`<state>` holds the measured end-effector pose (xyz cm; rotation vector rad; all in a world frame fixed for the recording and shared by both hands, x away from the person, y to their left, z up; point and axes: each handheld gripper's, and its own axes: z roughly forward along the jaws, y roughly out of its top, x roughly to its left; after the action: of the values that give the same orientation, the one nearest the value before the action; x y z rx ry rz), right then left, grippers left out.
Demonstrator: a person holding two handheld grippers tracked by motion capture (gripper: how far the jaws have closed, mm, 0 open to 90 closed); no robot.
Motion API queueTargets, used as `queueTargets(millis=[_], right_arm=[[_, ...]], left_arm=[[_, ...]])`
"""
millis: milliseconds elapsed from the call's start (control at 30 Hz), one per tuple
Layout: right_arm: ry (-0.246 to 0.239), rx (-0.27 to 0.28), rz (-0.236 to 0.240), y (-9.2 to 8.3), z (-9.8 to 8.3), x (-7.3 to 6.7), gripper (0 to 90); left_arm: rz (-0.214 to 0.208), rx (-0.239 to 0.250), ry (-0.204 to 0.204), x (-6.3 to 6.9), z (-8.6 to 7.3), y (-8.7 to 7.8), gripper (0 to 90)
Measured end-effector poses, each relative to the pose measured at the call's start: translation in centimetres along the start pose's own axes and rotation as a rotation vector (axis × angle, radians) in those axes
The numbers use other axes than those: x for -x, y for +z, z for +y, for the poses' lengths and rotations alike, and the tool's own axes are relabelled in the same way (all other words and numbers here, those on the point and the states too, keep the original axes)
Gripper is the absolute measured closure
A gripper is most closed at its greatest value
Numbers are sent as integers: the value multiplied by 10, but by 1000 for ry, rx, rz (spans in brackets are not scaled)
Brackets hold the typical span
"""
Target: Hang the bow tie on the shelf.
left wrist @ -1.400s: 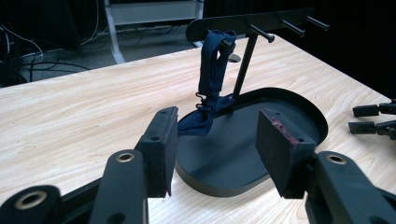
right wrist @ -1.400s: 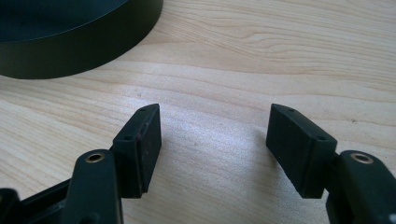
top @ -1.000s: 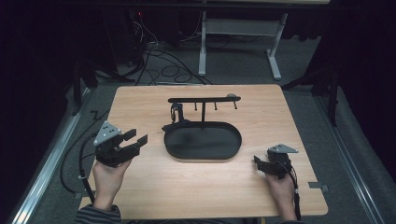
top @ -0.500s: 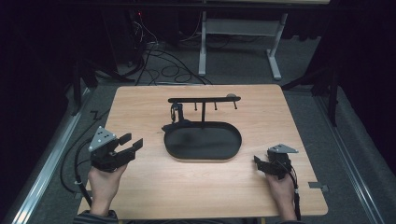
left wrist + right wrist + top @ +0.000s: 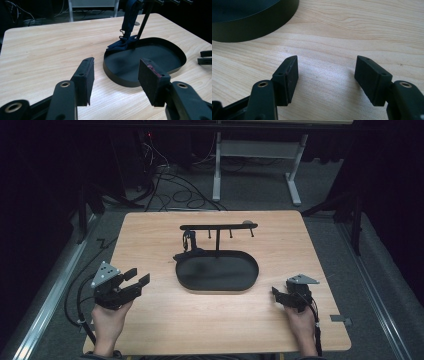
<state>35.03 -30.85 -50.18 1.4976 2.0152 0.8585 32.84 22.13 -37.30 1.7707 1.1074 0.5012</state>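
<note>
A black oval tray [image 5: 247,270] lies at the middle of the wooden table [image 5: 150,235]. From it rises a black rack [image 5: 218,226] with a crossbar and small hooks. A dark strap [image 5: 186,241] hangs from the bar's left end, its lower end bunched on the tray's rim. My left gripper [image 5: 139,276] is held left of the tray, open and holding nothing. In the left gripper view, the left gripper [image 5: 115,72] faces the tray [image 5: 150,53] and the strap [image 5: 128,22]. My right gripper [image 5: 275,294] rests right of the tray, open. In its own view the right gripper [image 5: 325,65] has bare wood between its jaws and the tray wall [image 5: 249,27] is ahead to the left.
The right gripper's jaw tips [image 5: 206,57] show at the right edge of the left gripper view. A small grey bracket [image 5: 340,319] sticks out at the table's near right side. Beyond the table, cables [image 5: 165,180] and a white desk frame [image 5: 255,150] stand on the floor.
My left gripper has drifted a little toward the near left corner of the table, still open. The right gripper and the tray have not moved.
</note>
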Motion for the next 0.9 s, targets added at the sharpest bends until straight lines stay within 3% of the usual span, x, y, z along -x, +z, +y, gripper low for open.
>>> queueTargets(millis=[433,900], right_arm=[[0,0,0,0,0,0,373],[-1,0,0,0,0,0,373]], left_arm=[[7,-15,-48,-9,-15,2,465],[23,-43,-62,-13,-26,10,461]])
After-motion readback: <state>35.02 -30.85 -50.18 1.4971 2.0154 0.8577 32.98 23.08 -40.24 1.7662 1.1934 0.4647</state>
